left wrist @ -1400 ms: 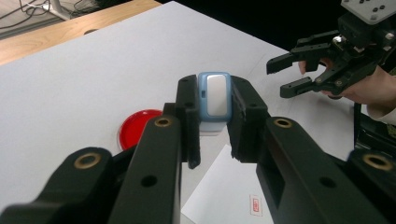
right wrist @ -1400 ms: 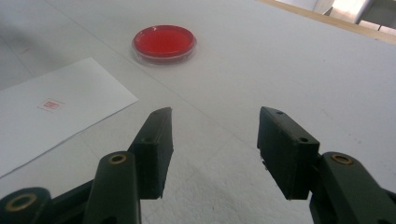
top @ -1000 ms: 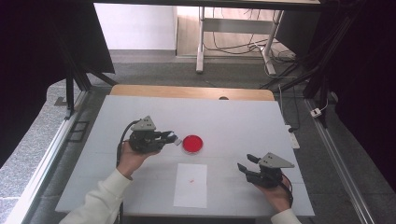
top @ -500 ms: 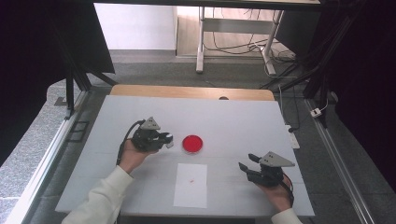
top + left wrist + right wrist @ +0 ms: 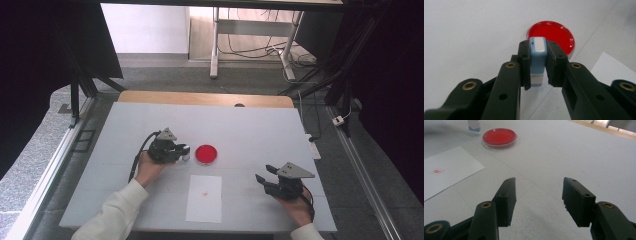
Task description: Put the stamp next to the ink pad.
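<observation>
Your left gripper (image 5: 537,62) is clamped on the blue-and-white stamp (image 5: 537,53), held just beside the red ink pad (image 5: 206,154) near the middle of the table (image 5: 260,127). The paper (image 5: 205,202) at the near edge already bears one red mark (image 5: 436,171), too small to read. You seem about to set the stamp down; lower it upright. Your right gripper (image 5: 537,197) hangs with jaws apart, empty.
</observation>
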Demonstrator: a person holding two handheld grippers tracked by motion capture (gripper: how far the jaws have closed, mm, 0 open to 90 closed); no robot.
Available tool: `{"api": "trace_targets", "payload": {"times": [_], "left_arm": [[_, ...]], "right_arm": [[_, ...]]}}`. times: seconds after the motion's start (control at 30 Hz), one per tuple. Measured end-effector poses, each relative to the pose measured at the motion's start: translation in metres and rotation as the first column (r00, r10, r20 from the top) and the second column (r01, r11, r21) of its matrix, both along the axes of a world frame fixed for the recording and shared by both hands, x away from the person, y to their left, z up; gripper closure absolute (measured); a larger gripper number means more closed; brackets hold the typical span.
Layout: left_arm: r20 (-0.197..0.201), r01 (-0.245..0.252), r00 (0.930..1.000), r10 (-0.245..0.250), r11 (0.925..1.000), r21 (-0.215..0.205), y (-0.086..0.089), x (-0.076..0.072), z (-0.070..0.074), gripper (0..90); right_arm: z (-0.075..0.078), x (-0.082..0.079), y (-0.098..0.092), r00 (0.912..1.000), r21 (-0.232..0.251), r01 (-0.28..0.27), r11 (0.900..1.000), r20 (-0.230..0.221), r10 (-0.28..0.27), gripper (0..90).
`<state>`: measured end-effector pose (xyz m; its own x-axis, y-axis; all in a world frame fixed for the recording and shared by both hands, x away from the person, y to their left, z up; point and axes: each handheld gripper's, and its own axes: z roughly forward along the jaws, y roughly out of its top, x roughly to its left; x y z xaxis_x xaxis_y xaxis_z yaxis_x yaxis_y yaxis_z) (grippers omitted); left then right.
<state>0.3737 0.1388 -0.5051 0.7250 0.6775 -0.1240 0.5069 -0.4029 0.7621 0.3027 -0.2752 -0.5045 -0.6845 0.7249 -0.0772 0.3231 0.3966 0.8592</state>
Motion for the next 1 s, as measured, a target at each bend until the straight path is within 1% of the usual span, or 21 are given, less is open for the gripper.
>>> {"api": "trace_targets", "payload": {"times": [0.13, 0.17, 0.3, 0.33, 0.4, 0.47, 0.6, 0.7, 0.77, 0.83, 0.9, 0.97, 1.0], "left_arm": [[-0.012, -0.007, 0.9999, 0.008, 0.9999, 0.012, 0.000, 0.002, -0.007, 74.5], [-0.011, -0.004, 0.9999, 0.004, 1.0000, 0.002, 0.000, 0.002, -0.008, 74.3], [-0.011, -0.004, 0.9999, 0.004, 0.9999, 0.009, 0.001, 0.000, -0.009, 73.7], [-0.010, -0.003, 0.9999, 0.003, 0.9998, 0.021, 0.000, 0.000, -0.010, 72.0], [-0.011, -0.007, 0.9999, 0.007, 0.9993, 0.037, -0.001, -0.001, -0.012, 65.2], [-0.008, -0.007, 0.9999, 0.007, 0.9992, 0.040, -0.002, -0.001, -0.012, 62.5], [0.013, -0.012, 0.9999, 0.012, 0.9996, 0.027, -0.002, -0.004, -0.008, 53.6], [0.026, -0.033, 0.9991, 0.033, 0.9993, 0.017, -0.001, -0.007, -0.004, 41.0], [0.031, -0.037, 0.9989, 0.037, 0.9993, 0.004, 0.003, -0.012, 0.000, 36.0], [0.040, -0.044, 0.9982, 0.045, 0.9989, -0.016, 0.010, -0.018, 0.004, 32.9], [0.049, -0.049, 0.9975, 0.050, 0.9980, -0.041, 0.017, -0.025, 0.007, 29.8], [0.059, -0.047, 0.9970, 0.051, 0.9971, -0.060, 0.023, -0.032, 0.009, 29.6], [0.068, -0.047, 0.9964, 0.052, 0.9970, -0.061, 0.025, -0.036, 0.010, 29.6]], "right_arm": [[0.000, 0.000, 0.000, 1.0000, 0.001, -0.001, 1.000, 0.002, 0.001, 44.3], [0.000, 0.000, 0.000, 1.0000, 0.001, -0.001, 1.000, 0.002, 0.001, 44.3], [0.000, 0.000, 0.000, 1.0000, -0.001, 0.001, 1.000, 0.001, -0.001, 44.2], [0.001, 0.000, -0.001, 1.0000, 0.000, 0.003, 1.000, 0.002, -0.003, 44.2], [0.001, 0.000, -0.001, 1.0000, 0.004, 0.004, 1.000, 0.003, -0.004, 44.2], [0.001, 0.000, -0.002, 1.0000, 0.005, 0.006, 1.000, 0.003, -0.006, 44.2], [0.002, 0.000, -0.002, 1.0000, 0.007, 0.005, 1.000, 0.005, -0.005, 44.1], [0.002, 0.000, -0.003, 1.0000, 0.005, 0.007, 1.000, 0.006, -0.007, 44.0], [0.003, 0.000, -0.004, 0.9999, 0.007, 0.008, 1.000, 0.007, -0.008, 43.9], [0.003, 0.001, -0.005, 0.9999, 0.020, 0.008, 1.000, 0.005, -0.009, 43.9], [0.003, 0.002, -0.007, 1.0000, 0.016, 0.010, 1.000, 0.001, -0.010, 43.8], [0.002, 0.003, -0.008, 1.0000, 0.018, 0.009, 1.000, -0.003, -0.009, 43.7], [0.002, 0.004, -0.009, 1.0000, 0.017, 0.008, 1.000, -0.003, -0.008, 43.7]]}}
